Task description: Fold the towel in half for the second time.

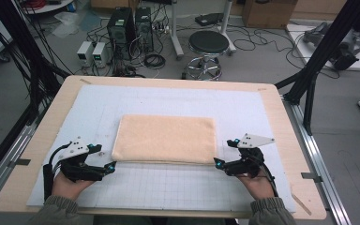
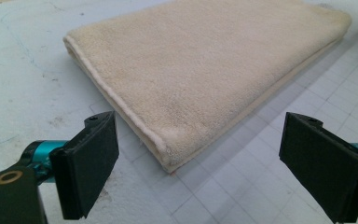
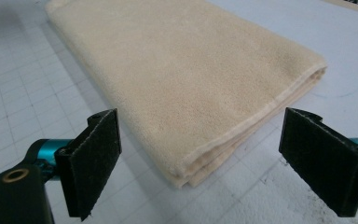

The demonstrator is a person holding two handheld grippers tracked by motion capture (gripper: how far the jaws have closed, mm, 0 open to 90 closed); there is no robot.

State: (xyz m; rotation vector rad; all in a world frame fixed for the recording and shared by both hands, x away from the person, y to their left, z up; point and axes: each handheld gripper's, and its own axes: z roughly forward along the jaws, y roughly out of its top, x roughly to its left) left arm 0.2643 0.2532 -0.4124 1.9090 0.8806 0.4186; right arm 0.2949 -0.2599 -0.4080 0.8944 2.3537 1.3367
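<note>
the towel [image 1: 165, 138] is lying folded and flat on the white mat [image 1: 93, 101], at the mat's middle, long edges running across the table [image 1: 281, 117].

the left gripper [image 1: 111, 165] is sitting just off the towel's near left corner. its jaws are standing wide apart, holding nothing; in the left gripper view the towel [image 2: 205, 70] corner is lying ahead of the gap, clear of both pads [image 2: 91, 163].

the right gripper [image 1: 218, 162] is sitting just off the towel's near right corner. its jaws are also standing wide, gripping nothing; in the right gripper view the corner of the towel [image 3: 182, 79] is pointing toward the gap without touching either pad [image 3: 321, 158].

the towel's far corners are running out of frame in both gripper views. its underside and inner layers are hidden; only stacked edges are showing at the near corners. the person's forearms are cut off at the sleeves [image 1: 58, 208] by the bottom edge of the high view.
</note>
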